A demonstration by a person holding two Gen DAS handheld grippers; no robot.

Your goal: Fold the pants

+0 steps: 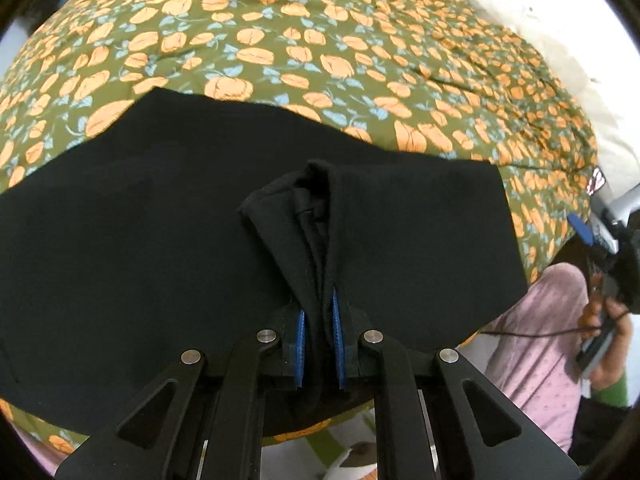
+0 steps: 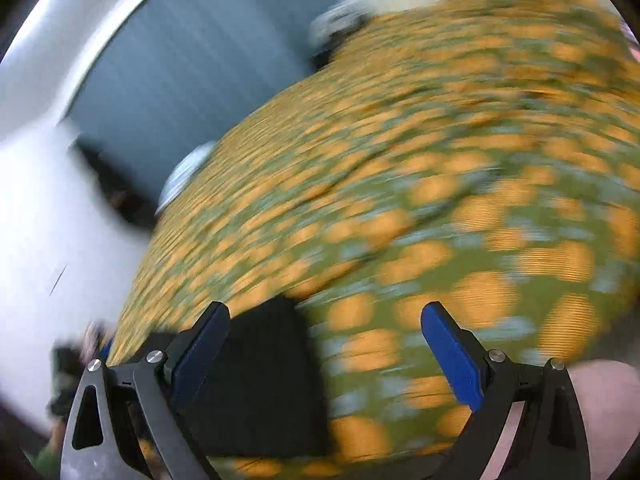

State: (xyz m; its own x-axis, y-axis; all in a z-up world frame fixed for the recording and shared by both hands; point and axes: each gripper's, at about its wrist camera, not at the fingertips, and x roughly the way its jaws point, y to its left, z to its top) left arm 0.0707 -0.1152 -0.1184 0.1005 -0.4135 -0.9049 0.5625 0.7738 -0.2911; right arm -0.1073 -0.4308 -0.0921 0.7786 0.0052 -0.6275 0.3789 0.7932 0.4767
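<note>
The black pants [image 1: 140,240] lie spread across a bed with an olive sheet printed with orange pumpkins [image 1: 280,40]. In the left wrist view my left gripper [image 1: 319,308] is shut on a bunched fold of the pants, with cloth pinched between its blue pads [image 1: 301,332]. The right wrist view is blurred by motion. There my right gripper [image 2: 326,320] stands open with nothing between its fingers, and a corner of the pants [image 2: 260,376] lies below its left finger. My right gripper [image 1: 588,232] also shows at the right edge of the left wrist view, held in a hand.
A person's leg in pink dotted cloth [image 1: 544,340] stands by the bed's near right corner. A white wall [image 1: 560,40] runs behind the bed. In the right wrist view a grey-blue panel [image 2: 192,72] and a pale wall [image 2: 40,200] lie beyond the bed's far edge.
</note>
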